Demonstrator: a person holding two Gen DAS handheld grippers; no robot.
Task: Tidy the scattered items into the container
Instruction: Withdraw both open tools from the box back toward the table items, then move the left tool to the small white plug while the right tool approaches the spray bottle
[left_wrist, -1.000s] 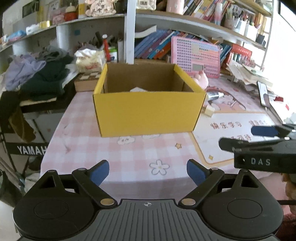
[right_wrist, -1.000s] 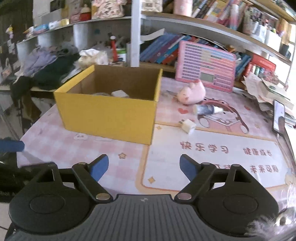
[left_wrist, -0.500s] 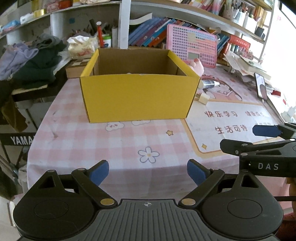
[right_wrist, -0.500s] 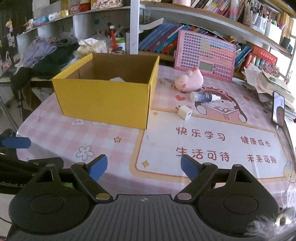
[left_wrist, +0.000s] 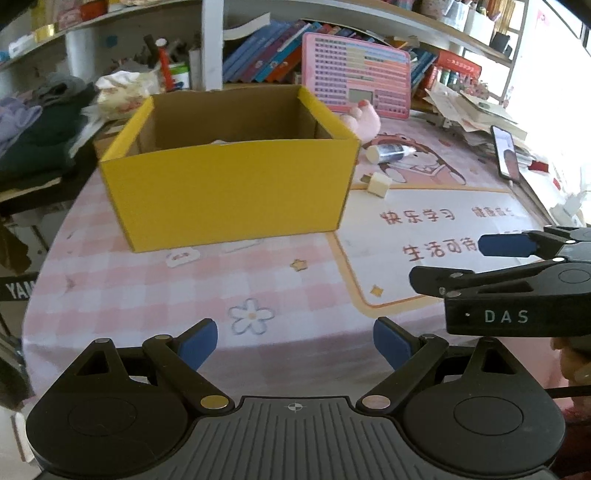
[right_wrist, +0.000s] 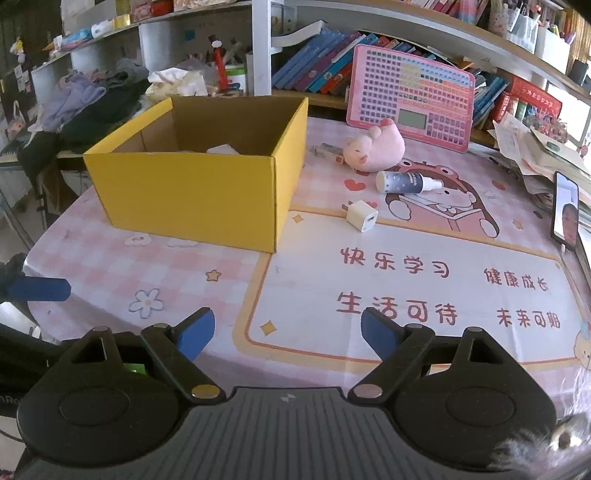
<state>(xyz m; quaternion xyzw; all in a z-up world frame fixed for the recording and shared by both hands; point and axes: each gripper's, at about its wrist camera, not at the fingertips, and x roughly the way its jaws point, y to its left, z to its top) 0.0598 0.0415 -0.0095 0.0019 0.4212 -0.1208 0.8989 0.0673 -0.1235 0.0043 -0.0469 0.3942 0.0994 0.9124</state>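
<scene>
White charger cube at frame centre, just R of yellow box, prongs toward box. Spray bottle beyond it, lying flat, long axis L-R, nozzle R. Pink plush further up, near pink board. Something white already in box. All ahead & slightly R of right gripper fingers, so nearer that one. Left gripper faces box front. Both spread wide, holding nothing.

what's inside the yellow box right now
A pale, white object shows on the floor of the box. The near wall hides the rest of the floor, so more could be there.
</scene>
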